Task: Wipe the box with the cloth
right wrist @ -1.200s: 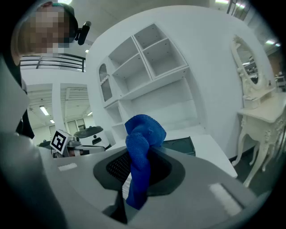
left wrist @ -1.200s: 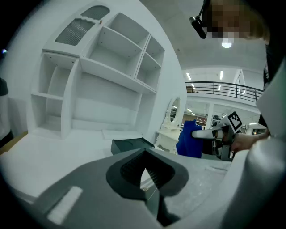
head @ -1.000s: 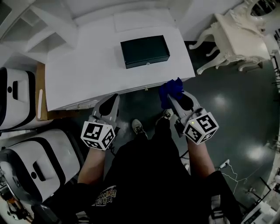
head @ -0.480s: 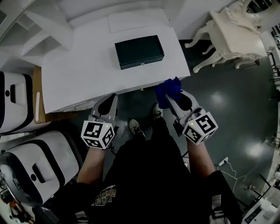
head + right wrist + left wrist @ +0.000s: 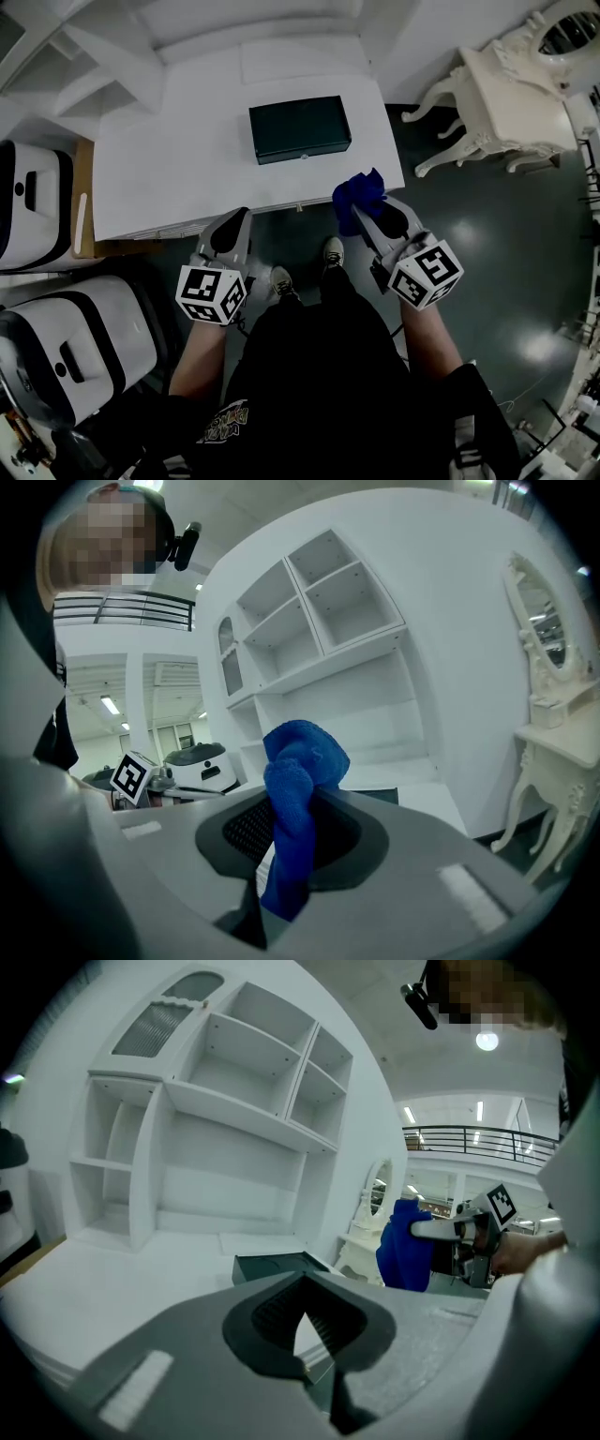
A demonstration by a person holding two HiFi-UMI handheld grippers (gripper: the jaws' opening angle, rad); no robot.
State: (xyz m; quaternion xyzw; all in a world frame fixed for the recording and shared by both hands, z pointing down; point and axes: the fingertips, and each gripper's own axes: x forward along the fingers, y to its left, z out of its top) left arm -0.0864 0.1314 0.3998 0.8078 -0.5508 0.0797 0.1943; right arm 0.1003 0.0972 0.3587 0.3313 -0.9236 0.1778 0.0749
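Fuzzy cloth (image 5: 359,190) in R gripper (image 5: 369,217), rect. box (image 5: 300,128)

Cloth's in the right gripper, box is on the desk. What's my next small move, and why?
Probably carry the right gripper forward over the desk toward the box. Its jaws are shut on the blue cloth, but it hangs at the desk's front edge, short of the box. The left gripper is shut and empty.
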